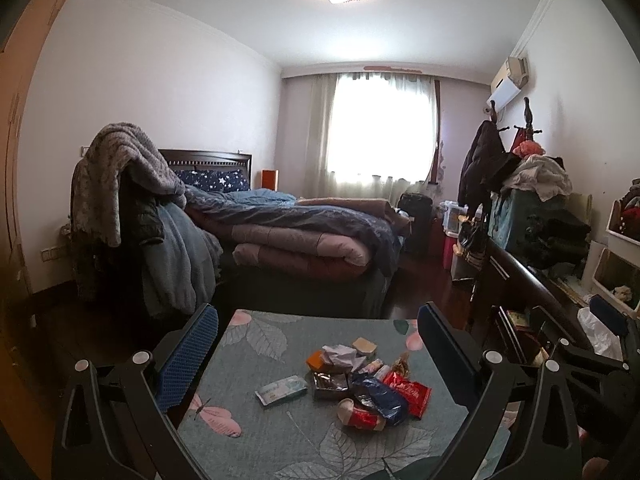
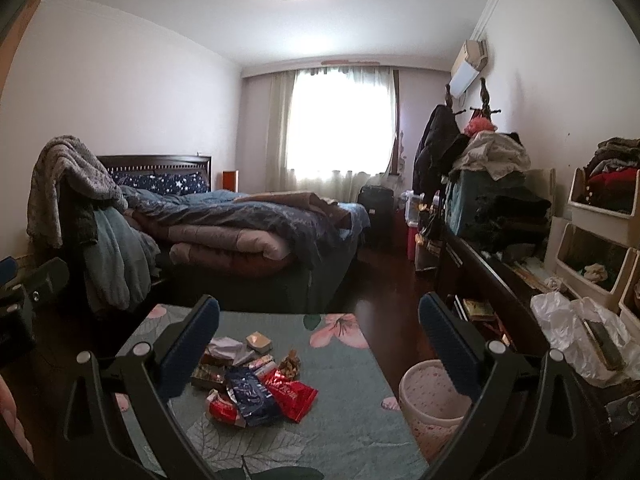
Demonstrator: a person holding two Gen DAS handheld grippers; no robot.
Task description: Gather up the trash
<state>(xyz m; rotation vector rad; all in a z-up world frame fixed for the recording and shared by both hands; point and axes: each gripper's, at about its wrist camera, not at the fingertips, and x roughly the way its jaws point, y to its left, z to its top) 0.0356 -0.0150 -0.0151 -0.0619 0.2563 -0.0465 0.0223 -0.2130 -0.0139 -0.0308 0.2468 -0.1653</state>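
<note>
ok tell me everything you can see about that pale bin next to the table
The bin appears only in the right wrist view: a round, pale pinkish-white basket, seemingly plastic, its wall patterned with small dots or perforations. It stands upright and open-topped on the dark floor beside the table, at its right edge. Whether they touch is unclear. The right gripper's finger hides part of its rim. No trash is visible inside, though little of the interior shows.

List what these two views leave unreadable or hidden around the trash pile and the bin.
- Wrapper print: the red wrapper and dark blue wrapper are too small to read in either view.
- Pale bin: the right wrist view hides its right side behind the right gripper finger; its inside is unseen.
- Tissue pack: blocked in the right wrist view.
</note>
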